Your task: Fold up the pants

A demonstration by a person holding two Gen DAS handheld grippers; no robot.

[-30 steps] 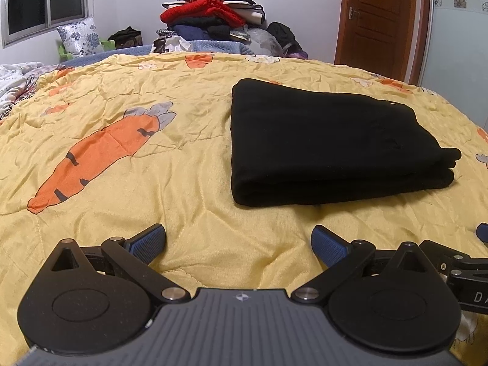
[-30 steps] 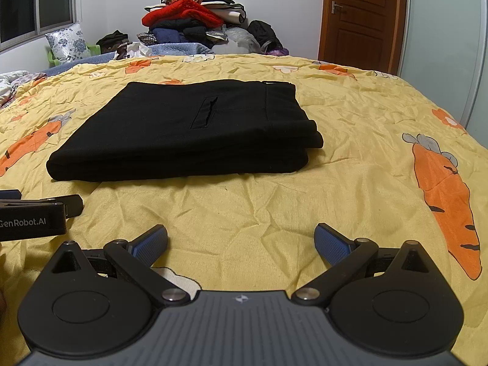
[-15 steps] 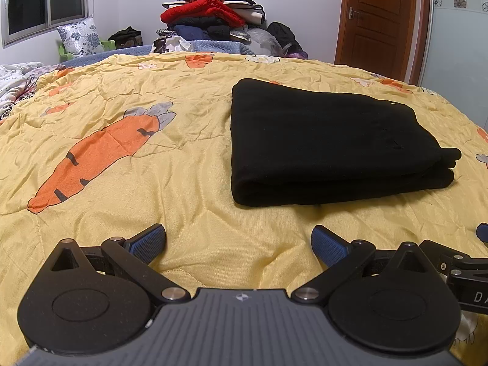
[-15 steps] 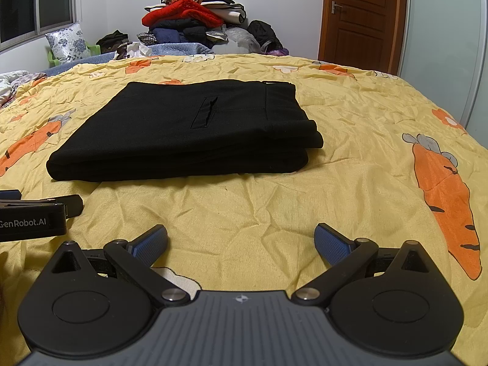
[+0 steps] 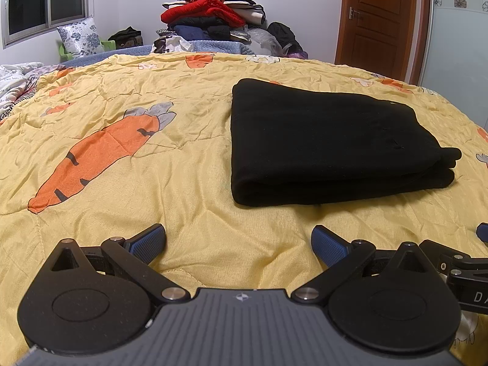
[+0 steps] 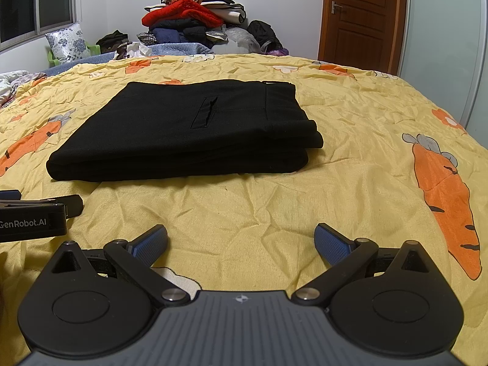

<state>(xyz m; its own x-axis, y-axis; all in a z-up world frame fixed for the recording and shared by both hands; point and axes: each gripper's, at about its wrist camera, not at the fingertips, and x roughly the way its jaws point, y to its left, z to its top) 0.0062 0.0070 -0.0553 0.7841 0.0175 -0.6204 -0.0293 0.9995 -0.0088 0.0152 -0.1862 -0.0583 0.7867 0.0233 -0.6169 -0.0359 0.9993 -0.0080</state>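
The black pants (image 5: 329,143) lie folded into a flat rectangle on the yellow carrot-print bedspread (image 5: 183,164); they also show in the right wrist view (image 6: 195,131), pocket slit facing up. My left gripper (image 5: 239,241) is open and empty, low over the bedspread just in front of the pants' near left corner. My right gripper (image 6: 241,241) is open and empty, a little in front of the pants' near edge. Part of the left gripper's body shows at the left of the right wrist view (image 6: 33,218).
A tall pile of clothes (image 5: 210,15) stands beyond the bed's far edge. A floral pillow (image 5: 80,38) lies at the far left under a window. A brown door (image 5: 378,21) is at the far right.
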